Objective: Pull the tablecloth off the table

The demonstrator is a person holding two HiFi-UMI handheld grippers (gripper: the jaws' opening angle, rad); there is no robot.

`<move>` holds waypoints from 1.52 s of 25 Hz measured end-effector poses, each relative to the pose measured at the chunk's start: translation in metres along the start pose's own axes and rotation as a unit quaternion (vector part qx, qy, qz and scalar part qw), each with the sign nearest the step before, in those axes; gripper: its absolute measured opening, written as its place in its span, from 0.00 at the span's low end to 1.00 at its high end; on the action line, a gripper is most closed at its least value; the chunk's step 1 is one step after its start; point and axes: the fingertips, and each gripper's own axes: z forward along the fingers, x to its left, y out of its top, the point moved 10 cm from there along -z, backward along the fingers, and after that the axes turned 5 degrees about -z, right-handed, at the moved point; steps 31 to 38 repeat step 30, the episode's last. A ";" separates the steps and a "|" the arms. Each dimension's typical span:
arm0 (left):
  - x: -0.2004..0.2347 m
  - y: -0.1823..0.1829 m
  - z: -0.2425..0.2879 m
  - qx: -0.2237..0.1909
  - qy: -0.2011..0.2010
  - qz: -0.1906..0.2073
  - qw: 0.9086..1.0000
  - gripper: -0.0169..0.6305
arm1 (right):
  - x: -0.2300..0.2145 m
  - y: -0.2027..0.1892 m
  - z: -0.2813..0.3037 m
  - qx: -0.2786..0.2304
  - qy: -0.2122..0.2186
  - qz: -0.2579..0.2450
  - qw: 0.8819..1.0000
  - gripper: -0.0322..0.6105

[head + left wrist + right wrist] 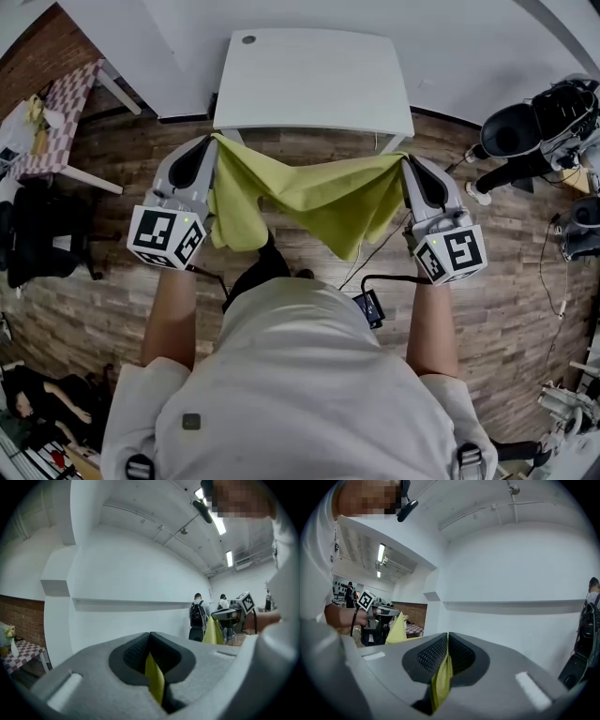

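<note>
Basically pulled off: yellow-green fabric tablecloth (309,192) hangs clear of the bare white rectangular table (309,80) at 12 o'clock. Left gripper (212,142) and right gripper (407,164) each clench a corner. Next, probably: back away, set it down.

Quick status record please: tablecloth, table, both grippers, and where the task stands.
tablecloth: yellow-green, slung in the air between the two grippers, middle sagging
table: white, top bare, beyond the cloth
left gripper: shut on one end of the tablecloth
right gripper: shut on the other end
task state: none of the tablecloth lies on the table top; it looks fully pulled off
</note>
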 end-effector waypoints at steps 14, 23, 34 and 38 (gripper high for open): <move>-0.010 -0.012 -0.004 0.005 -0.020 -0.014 1.000 0.04 | 0.018 -0.007 -0.011 0.010 0.003 -0.001 1.000 0.08; -0.009 -0.015 -0.003 0.009 -0.022 -0.017 1.000 0.04 | 0.019 -0.006 -0.011 0.011 0.003 -0.001 1.000 0.08; 0.000 -0.015 -0.002 0.011 -0.022 -0.018 1.000 0.04 | 0.019 -0.005 -0.004 0.013 0.001 0.000 1.000 0.08; 0.000 -0.015 -0.002 0.011 -0.022 -0.018 1.000 0.04 | 0.019 -0.005 -0.004 0.013 0.001 0.000 1.000 0.08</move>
